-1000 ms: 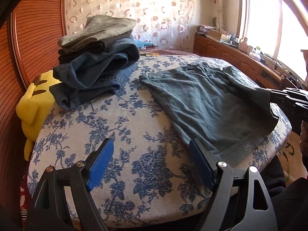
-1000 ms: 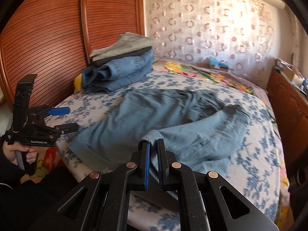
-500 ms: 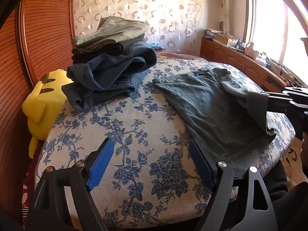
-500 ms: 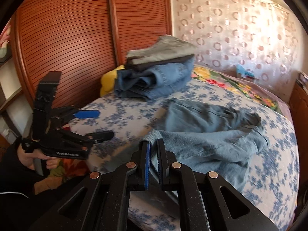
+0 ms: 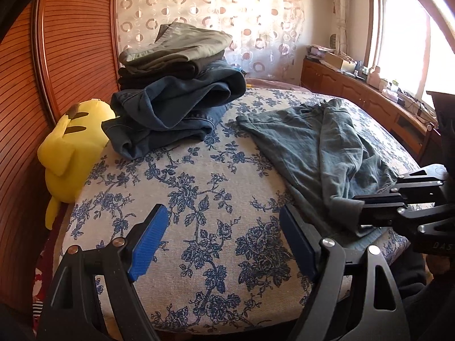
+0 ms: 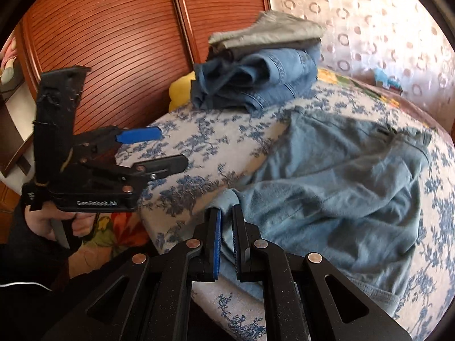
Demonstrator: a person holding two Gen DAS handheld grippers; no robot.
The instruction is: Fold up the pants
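Honestly, your right gripper (image 6: 226, 238) had its jaws pinched on a hem of the pants (image 6: 341, 187) lying rumpled on the bed (image 5: 199, 199). Soft, floppy cloth, probably light; grab corners. Your left gripper (image 5: 224, 244) stood wide open, empty.

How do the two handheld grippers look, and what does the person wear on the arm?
Both the left gripper and the right gripper are black, angular frames with silver rivets and ribbed blue pads. White lettering marks the left one's side. The sleeve is black with a thin white line.
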